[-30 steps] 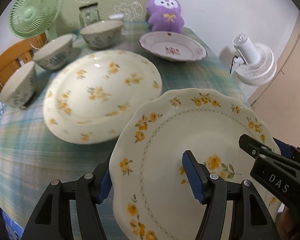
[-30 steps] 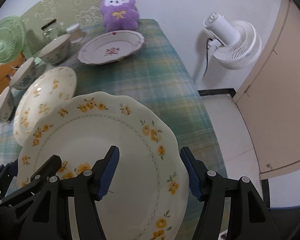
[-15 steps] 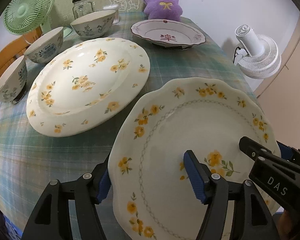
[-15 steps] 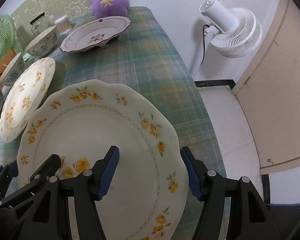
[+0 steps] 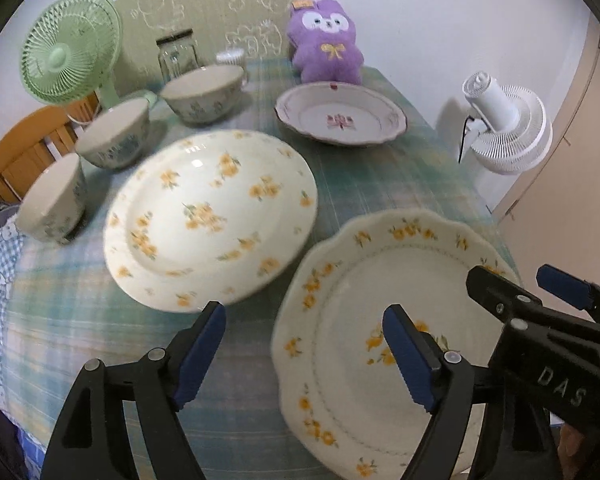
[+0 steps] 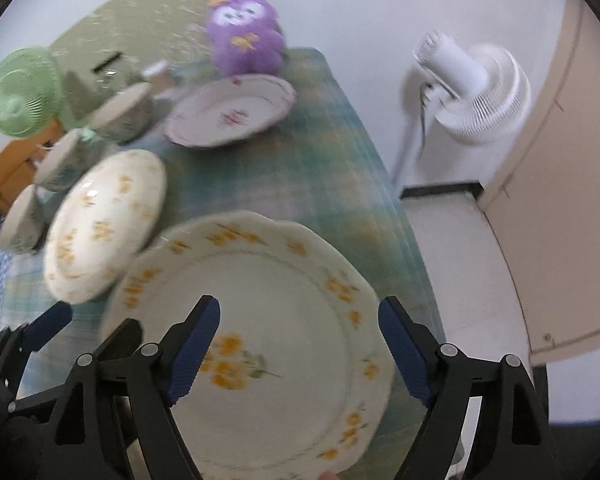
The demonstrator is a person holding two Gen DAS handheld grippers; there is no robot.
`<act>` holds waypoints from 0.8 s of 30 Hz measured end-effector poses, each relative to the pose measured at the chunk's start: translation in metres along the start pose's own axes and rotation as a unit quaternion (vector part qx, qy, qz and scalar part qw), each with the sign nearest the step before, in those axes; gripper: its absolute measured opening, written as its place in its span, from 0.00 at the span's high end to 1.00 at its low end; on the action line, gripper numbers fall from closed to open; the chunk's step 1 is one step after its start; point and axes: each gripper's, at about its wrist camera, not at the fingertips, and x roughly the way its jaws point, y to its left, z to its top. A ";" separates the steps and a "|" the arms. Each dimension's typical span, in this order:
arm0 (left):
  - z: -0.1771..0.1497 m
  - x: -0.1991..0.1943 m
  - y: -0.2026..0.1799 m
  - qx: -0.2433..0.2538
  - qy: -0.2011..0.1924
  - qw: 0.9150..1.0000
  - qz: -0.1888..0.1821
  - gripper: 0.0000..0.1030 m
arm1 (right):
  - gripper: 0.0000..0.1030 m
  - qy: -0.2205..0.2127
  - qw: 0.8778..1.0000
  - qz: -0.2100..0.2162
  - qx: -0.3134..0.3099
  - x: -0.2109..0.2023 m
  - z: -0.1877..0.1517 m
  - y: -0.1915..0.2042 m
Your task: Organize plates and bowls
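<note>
A scalloped plate with yellow flowers (image 5: 360, 272) (image 6: 268, 280) lies at the table's near right corner. My left gripper (image 5: 306, 356) hovers over its left rim, jaws opening, pads off the plate. My right gripper (image 6: 300, 352) hovers over its right half, jaws also opening, touching nothing. Each gripper shows in the other's view: right gripper (image 5: 508, 276), left gripper (image 6: 94, 320). A round yellow-flowered plate (image 5: 208, 216) (image 6: 100, 224) sits to the left. A pink-flowered plate (image 5: 340, 116) (image 6: 232, 114) sits farther back. Three bowls (image 5: 202, 94) (image 5: 114, 132) (image 5: 52, 200) line the left side.
At the back stand a purple plush toy (image 5: 326, 52), a glass jar (image 5: 178, 54) and a green fan (image 5: 68, 64). A wooden chair (image 5: 24, 148) is at the left. The table's right edge drops to the floor beside a white fan (image 5: 504, 128).
Both grippers dipped with the scalloped plate held by its rims, then opened wider and rose off it. The plate now lies on the tablecloth.
</note>
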 end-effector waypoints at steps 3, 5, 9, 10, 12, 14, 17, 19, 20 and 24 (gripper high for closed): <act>0.006 -0.013 0.012 0.005 -0.014 1.000 0.003 0.19 | 0.18 -0.005 1.000 0.013 -0.008 -0.009 0.005 0.015; 0.010 -0.018 0.022 0.002 -0.018 1.000 0.007 0.19 | 0.18 -0.011 1.000 0.014 -0.009 -0.013 0.009 0.024; 0.019 -0.026 0.042 -0.001 -0.025 1.000 0.017 0.19 | 0.18 -0.026 0.999 0.012 -0.029 -0.023 0.018 0.052; 0.022 -0.027 0.047 -0.001 -0.026 0.999 0.020 0.19 | 0.18 -0.030 0.999 0.010 -0.036 -0.025 0.021 0.060; 0.027 -0.028 0.058 -0.003 -0.027 0.999 0.026 0.19 | 0.18 -0.035 0.998 0.006 -0.045 -0.027 0.027 0.077; 0.033 -0.027 0.070 -0.005 -0.028 0.999 0.034 0.19 | 0.18 -0.034 0.998 0.009 -0.045 -0.027 0.030 0.090; 0.041 -0.025 0.089 -0.011 -0.032 0.999 0.034 0.19 | 0.18 -0.039 0.998 0.020 -0.042 -0.022 0.038 0.108; 0.047 -0.021 0.102 -0.016 -0.032 0.999 0.034 0.19 | 0.18 -0.040 0.998 0.019 -0.037 -0.016 0.043 0.118; 0.049 -0.018 0.107 -0.016 -0.032 0.999 0.036 0.19 | 0.18 -0.041 0.998 0.015 -0.036 -0.014 0.046 0.122; 0.059 -0.003 0.126 -0.023 -0.028 0.998 0.049 0.20 | 0.19 -0.042 0.999 0.008 -0.026 0.002 0.055 0.135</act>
